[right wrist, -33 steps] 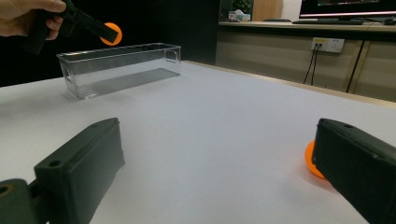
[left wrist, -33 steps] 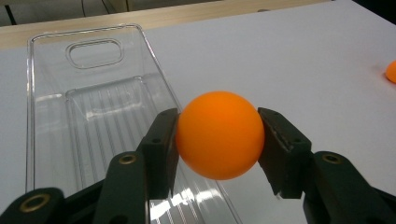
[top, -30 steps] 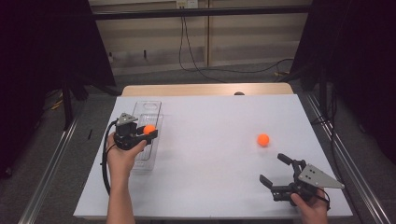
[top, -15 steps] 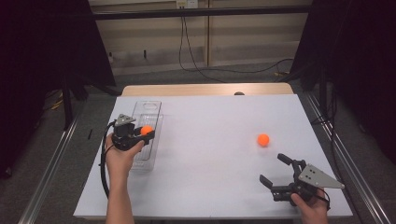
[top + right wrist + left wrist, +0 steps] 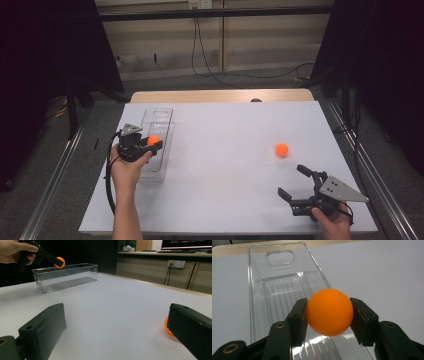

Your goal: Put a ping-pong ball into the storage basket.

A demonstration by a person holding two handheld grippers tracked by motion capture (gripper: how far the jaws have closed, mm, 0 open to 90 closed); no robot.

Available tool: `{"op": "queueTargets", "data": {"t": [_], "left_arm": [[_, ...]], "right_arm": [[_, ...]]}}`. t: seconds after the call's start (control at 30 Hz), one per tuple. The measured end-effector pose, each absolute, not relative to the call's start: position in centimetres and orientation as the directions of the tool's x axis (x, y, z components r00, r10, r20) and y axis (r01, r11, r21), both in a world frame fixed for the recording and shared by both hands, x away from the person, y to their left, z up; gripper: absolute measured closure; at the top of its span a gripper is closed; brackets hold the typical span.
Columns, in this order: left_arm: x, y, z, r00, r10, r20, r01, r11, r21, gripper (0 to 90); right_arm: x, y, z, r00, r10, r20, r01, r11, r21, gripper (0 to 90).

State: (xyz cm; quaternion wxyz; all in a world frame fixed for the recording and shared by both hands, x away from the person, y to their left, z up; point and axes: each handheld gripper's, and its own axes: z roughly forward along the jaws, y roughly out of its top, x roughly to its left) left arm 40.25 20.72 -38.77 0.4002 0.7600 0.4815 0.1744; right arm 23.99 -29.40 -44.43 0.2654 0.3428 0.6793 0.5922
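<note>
My left gripper (image 5: 151, 143) is shut on an orange ball (image 5: 153, 140) and holds it above the clear plastic tray (image 5: 159, 116) at the table's left. In the left gripper view the ball (image 5: 329, 311) sits squeezed between both pads (image 5: 298, 317), over the tray's ribbed floor (image 5: 274, 295). A second orange ball (image 5: 282, 149) lies on the white table at the right. My right gripper (image 5: 291, 180) rests open near the front right edge, just short of that ball. In the right gripper view, the ball (image 5: 167, 327) peeks from behind the right jaw.
The white tabletop (image 5: 225, 145) spreads between tray and right ball. A wooden strip (image 5: 210, 96) runs along its far edge, with a small dark object (image 5: 256, 100) on it. Metal rails (image 5: 55, 170) flank the table. Across the table, the right gripper view shows the tray (image 5: 65, 277).
The left gripper with its ball has drifted very slightly to the left over the tray. The right gripper and the loose ball have not moved.
</note>
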Motion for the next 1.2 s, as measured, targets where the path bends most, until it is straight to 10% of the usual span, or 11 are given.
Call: {"op": "queueTargets", "data": {"t": [1.2], "left_arm": [[40.74, 20.99, -39.50, 0.442, 0.894, -0.075, 0.606, -0.235, 0.760, 50.8]], "right_arm": [[23.97, -29.35, -44.49, -0.624, 0.780, 0.049, 0.156, 0.063, 0.986, 1.7]]}}
